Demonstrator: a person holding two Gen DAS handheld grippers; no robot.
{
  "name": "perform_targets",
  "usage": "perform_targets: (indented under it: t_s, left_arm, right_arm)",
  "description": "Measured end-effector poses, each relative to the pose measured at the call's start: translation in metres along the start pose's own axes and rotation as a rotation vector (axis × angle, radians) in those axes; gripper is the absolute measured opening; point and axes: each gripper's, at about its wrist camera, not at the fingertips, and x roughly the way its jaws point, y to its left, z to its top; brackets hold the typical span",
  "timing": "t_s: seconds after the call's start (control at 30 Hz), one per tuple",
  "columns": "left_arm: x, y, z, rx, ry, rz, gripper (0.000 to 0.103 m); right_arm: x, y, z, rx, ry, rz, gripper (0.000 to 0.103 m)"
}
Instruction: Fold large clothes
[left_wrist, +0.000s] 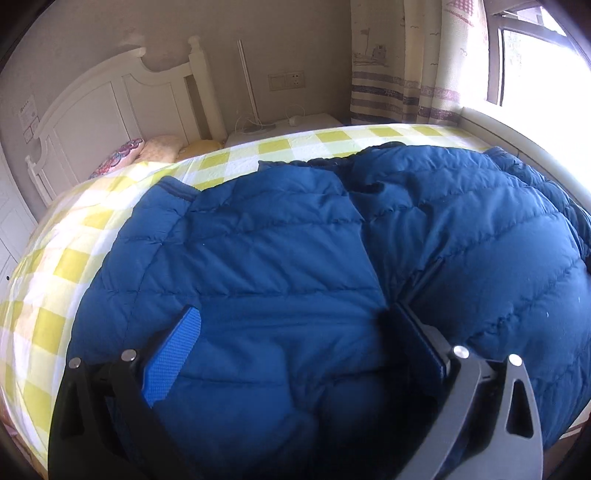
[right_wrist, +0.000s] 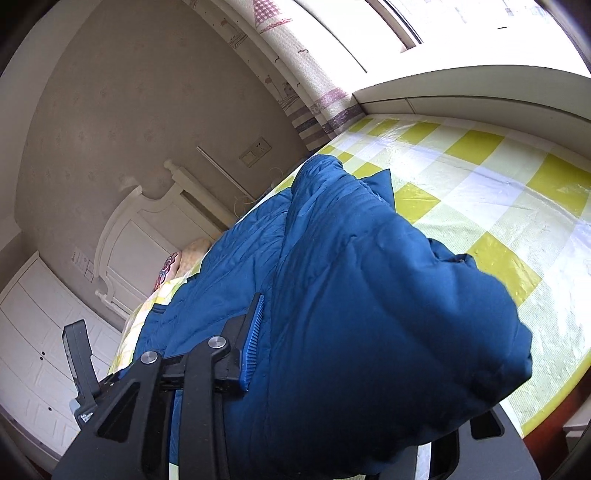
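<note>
With both tongs, left (left_wrist: 291, 332) and right (right_wrist: 354, 354), spread around the puffy, slippery jacket (left_wrist: 295, 240), I would pinch its quilted seams

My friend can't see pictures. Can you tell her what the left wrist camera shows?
A big puffy blue jacket lies on a bed with a yellow-and-white checked sheet. The left gripper sits wide open, with jacket fabric bulging between its fingers.

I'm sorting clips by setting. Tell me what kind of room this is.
Most likely a bedroom: a bed under a yellow checked sheet, a white headboard with pillows against it, and a curtained window. A blue jacket lies on the bed.
</note>
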Motion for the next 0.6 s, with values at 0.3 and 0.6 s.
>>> perform_targets:
  t_s: [0.3, 0.6]
  left_arm:
    - [-0.028, 0.097, 0.012, -0.223, 0.000, -0.169, 0.100]
    - [-0.017, 0.245, 0.018, -0.556, 0.038, -0.542, 0.100]
  right_arm:
    - [-0.016, 0.173, -0.014, -0.642, -0.215, -0.175, 0.044]
    - [0.071, 0.297, -0.190, -1.570, -0.067, -0.241, 0.044]
